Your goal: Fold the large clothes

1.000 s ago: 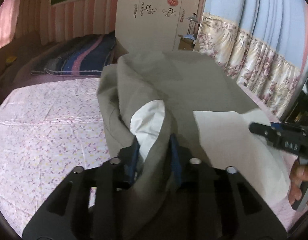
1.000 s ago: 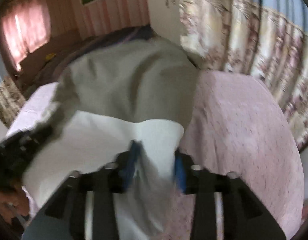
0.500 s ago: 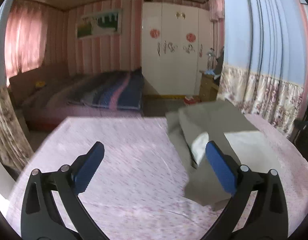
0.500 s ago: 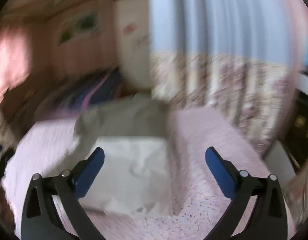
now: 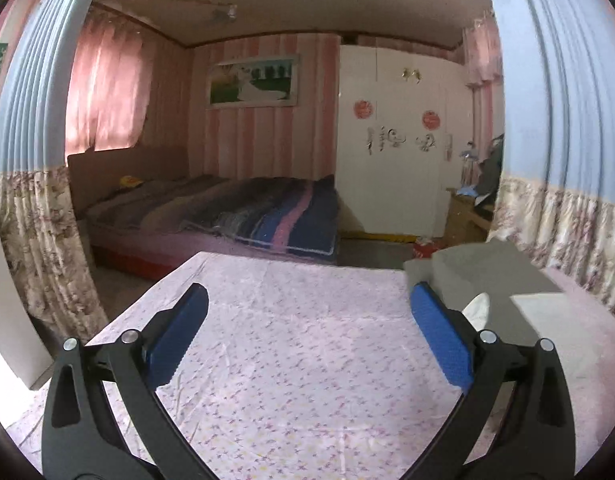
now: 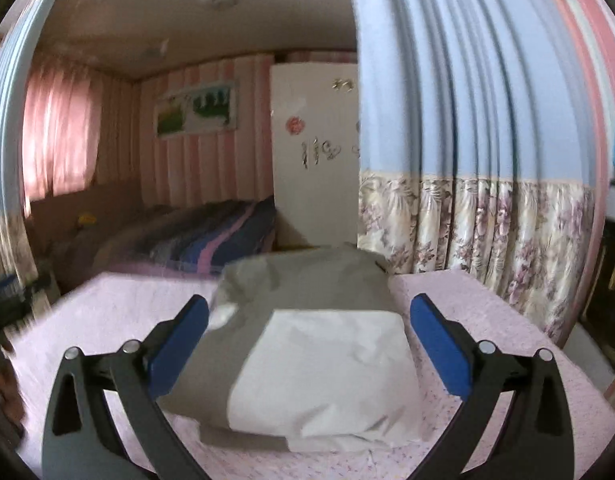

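Where folded, grey-white garment (image 6: 307, 344) lies boxy on floral sheet (image 5: 291, 360).

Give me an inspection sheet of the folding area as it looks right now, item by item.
Surface: pink floral sheet covers the work surface, lightly creased.
Job's things: grey garment lies folded, its white lining turned up on top.
Clutter: nothing seen on the sheet.
Grippers: left gripper open over bare sheet; right gripper open, facing the garment, nothing between the fingers.
Cables: nothing seen.
Surroundings: bed with striped blanket, white wardrobe, blue floral-hemmed curtain.
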Tool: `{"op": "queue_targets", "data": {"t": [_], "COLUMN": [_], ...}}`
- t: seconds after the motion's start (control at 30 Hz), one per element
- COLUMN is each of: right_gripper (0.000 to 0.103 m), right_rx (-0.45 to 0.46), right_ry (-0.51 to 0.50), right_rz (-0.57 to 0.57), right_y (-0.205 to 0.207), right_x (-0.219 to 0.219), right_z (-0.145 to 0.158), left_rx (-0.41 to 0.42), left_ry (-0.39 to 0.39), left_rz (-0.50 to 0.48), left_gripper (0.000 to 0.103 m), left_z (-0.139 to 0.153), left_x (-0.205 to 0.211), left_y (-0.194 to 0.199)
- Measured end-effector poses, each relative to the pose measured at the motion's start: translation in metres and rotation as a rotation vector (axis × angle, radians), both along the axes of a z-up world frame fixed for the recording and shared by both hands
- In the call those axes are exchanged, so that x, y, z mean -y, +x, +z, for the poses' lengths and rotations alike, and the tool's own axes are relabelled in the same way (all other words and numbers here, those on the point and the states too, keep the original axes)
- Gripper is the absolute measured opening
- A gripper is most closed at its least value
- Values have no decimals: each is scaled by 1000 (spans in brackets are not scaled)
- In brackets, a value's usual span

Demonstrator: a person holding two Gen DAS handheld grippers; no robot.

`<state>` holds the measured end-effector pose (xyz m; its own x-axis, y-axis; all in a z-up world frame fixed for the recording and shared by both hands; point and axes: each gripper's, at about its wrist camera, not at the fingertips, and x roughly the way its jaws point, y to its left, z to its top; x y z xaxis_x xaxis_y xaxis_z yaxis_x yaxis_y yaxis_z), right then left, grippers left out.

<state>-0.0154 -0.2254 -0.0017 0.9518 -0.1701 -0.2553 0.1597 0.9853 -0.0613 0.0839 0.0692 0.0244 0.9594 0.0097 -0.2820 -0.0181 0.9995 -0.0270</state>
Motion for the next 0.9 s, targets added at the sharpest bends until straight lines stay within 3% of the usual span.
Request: {"op": "queue_targets", "data": {"t": [0.17, 0.33, 0.5, 0.9], "right_gripper": [101, 101, 101, 101], "right_rx": [-49, -29, -39, -58], "right_ry": [43, 80, 81, 101], "right_rz": [26, 18, 6, 5], "right_y": [4, 3, 6, 10], "right_x": [5, 13, 18, 22], "right_z": [-6, -4, -7, -7], "left_rx": [17, 23, 12, 27], "left_ry": [-19, 13, -9, 22], "left_rz": [3, -31, -40, -41], "left_gripper": [100, 100, 100, 100], "left_z": [-4, -10, -12, -14], "left_x": [-2, 9, 10, 11], "left_y": [1, -3, -3, -7]}}
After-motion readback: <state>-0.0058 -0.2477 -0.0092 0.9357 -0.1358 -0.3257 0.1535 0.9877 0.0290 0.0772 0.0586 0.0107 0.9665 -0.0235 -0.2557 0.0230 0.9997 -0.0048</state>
